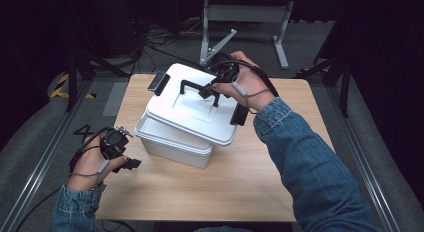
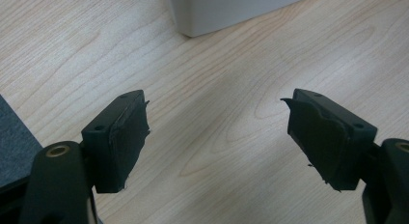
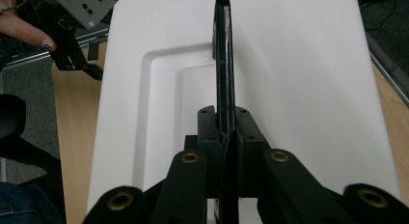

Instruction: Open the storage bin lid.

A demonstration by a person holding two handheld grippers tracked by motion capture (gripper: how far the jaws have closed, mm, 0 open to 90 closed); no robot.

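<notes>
Left gripper (image 1: pixel 131 163): jaws wide, nothing between them, low over the table (image 1: pixel 260 182); the white box (image 1: pixel 172 144) sits just ahead of it.

Right gripper (image 1: pixel 216 88): jaws pinched tight on the black handle (image 1: pixel 192 84) of the lid (image 1: pixel 192 109), which hangs tilted under it, skewed over the box rim.

Step in hand, as judged: lid lifted by its handle, either coming off or going on. Next move needs it levelled and carried clear, or squared to the rim.

Count: one box, one lid, one handle, two black end latches (image 1: pixel 159 82).
</notes>
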